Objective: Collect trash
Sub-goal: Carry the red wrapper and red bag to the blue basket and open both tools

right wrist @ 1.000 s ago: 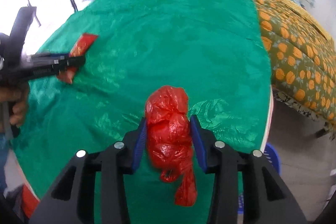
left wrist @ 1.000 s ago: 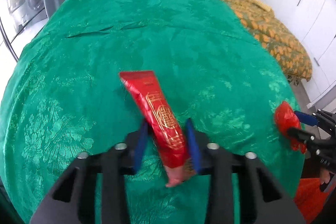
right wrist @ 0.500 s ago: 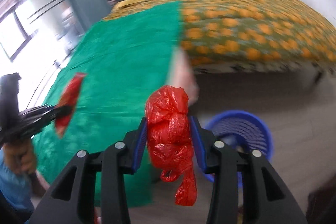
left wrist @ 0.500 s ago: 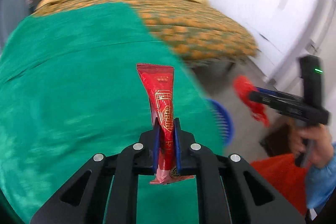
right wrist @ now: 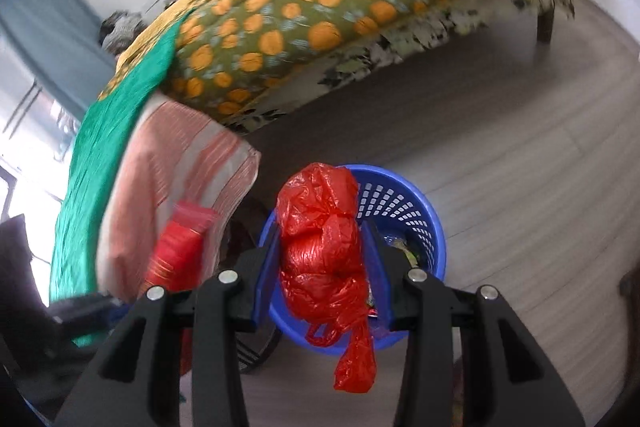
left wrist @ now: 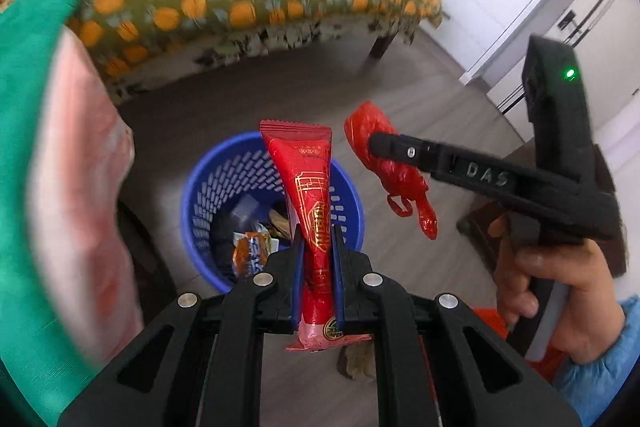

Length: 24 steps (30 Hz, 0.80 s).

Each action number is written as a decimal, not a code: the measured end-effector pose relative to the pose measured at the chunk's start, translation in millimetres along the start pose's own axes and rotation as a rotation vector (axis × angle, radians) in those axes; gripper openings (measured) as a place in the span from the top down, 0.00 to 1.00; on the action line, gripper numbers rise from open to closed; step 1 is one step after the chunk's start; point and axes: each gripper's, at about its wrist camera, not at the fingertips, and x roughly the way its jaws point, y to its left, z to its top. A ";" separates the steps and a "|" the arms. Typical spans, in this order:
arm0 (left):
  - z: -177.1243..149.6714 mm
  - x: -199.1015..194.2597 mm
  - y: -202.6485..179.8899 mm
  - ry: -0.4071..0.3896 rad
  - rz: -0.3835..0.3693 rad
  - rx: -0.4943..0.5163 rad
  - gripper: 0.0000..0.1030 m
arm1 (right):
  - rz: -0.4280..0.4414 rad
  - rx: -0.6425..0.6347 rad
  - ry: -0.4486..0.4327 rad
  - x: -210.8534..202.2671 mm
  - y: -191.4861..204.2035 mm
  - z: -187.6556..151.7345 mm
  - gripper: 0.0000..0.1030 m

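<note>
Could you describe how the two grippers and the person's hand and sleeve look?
Both grippers are matte black plastic with blue finger pads and silver screws. The left gripper shows linkage bars with cut-outs. The right gripper carries raised letters "DAS" and a green light. The right hand is bare, with a light blue sleeve.

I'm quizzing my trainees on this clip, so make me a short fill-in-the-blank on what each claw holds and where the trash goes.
1. The left claw is shut on a red ____.
2. The right claw is shut on a crumpled red plastic ____.
3. Below both claws, on the floor, stands a ____ basket with trash already in it.

Missing words: wrapper; bag; blue
</note>
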 end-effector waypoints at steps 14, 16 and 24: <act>18.6 84.3 14.4 0.044 0.073 -0.022 0.40 | 0.061 0.220 0.036 76.2 -78.2 10.3 0.16; 19.9 66.3 7.2 -0.002 0.070 -0.018 0.36 | 0.053 0.233 0.007 62.2 -80.5 14.5 0.15; -13.5 -45.4 -41.4 -0.271 0.137 0.044 0.08 | -0.090 0.085 -0.120 -45.9 -40.3 14.8 0.04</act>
